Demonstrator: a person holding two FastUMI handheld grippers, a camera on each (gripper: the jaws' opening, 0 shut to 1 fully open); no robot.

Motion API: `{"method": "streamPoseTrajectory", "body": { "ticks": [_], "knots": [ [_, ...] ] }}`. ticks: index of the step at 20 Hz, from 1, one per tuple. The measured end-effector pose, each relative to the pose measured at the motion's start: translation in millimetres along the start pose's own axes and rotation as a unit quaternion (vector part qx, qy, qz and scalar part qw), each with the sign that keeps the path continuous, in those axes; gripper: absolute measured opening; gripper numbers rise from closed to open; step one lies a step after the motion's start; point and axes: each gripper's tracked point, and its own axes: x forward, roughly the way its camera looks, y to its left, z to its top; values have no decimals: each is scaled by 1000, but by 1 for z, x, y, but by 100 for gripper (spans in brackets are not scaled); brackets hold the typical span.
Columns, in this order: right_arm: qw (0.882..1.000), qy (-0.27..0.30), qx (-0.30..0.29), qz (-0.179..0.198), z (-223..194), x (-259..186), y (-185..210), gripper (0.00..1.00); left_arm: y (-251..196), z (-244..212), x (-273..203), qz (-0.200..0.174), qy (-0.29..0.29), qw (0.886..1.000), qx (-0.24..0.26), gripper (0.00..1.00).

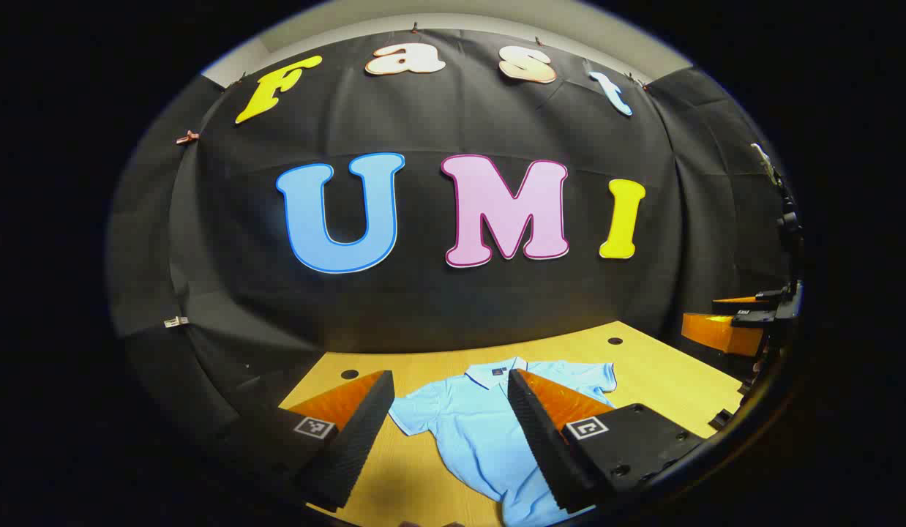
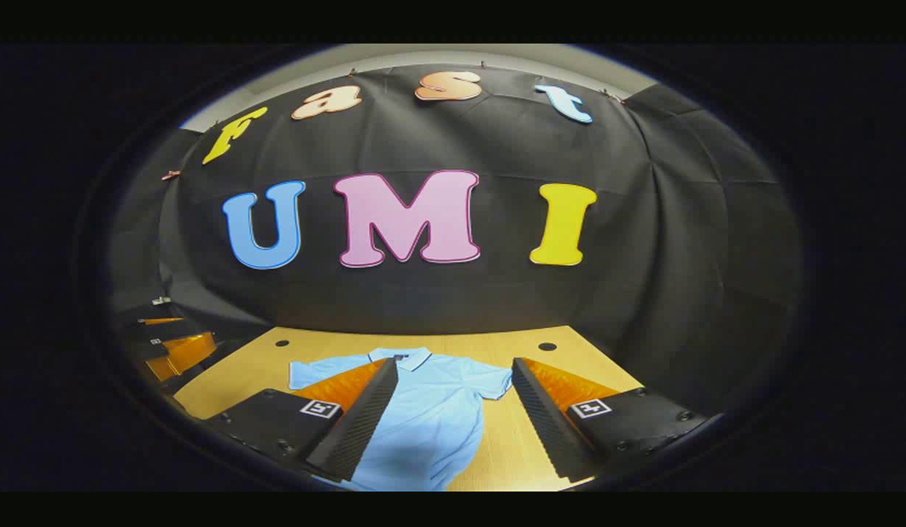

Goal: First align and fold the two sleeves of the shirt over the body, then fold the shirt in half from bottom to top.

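Left gripper view: left gripper (image 1: pixel 451 410) spread wide, nothing between the fingers, held above the table (image 1: pixel 665 366) and clear of the cloth. Light blue shirt (image 1: pixel 475 432) flat on the wood, face up, collar (image 1: pixel 497 372) toward the booth wall, hem toward the near edge; long axis runs near-to-far, roughly in line with the fingers. Sleeve on this side (image 1: pixel 416 413) spread outward, unfolded, showing in the gap between the two fingers, ahead and below. Opposite sleeve (image 1: pixel 592 377) partly behind the right-hand finger, also spread. At the far right edge, right gripper (image 1: pixel 746 322) off beyond the table side, too small to judge its opening from here.

Right gripper view: right gripper (image 2: pixel 453 410) likewise spread, empty, off the cloth. Shirt (image 2: pixel 431 417) ahead and slightly to the left of the gap; collar (image 2: pixel 402 356) far, hem near. Right-side sleeve (image 2: pixel 493 382) flat, lying just inside the right-hand finger. Other sleeve (image 2: pixel 314 372) out to the left, partly behind the left-hand finger. Left gripper (image 2: pixel 167 344) at the far left edge, well apart.

Judgement: no fold made yet. Each sleeve nearer its own-side gripper. Coming move likely a descent onto the sleeve edges, then a carry inward across the long axis toward the body centre.
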Motion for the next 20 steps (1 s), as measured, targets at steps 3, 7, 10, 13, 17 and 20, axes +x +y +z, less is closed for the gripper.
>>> {"method": "streamPoseTrajectory", "body": {
  "ticks": [3,7,10,13,17,20],
  "knots": [
    [1000,5,3,-4,-1,-1,-2,98,0,-5,0,-1,5,1000,-4,99],
    [1000,5,1,-4,-3,0,-1,98,3,-6,2,1,7,1000,-3,99],
    [1000,9,3,-2,-5,1,0,98,4,-6,2,1,9,1000,-6,99],
    [1000,17,3,4,-10,0,6,98,5,-9,2,4,12,1000,-19,99],
    [999,31,4,15,-18,1,10,98,9,-18,2,11,25,999,-32,99],
    [999,32,6,19,-18,3,9,98,9,-21,0,12,26,999,-28,99]
  ]
}}
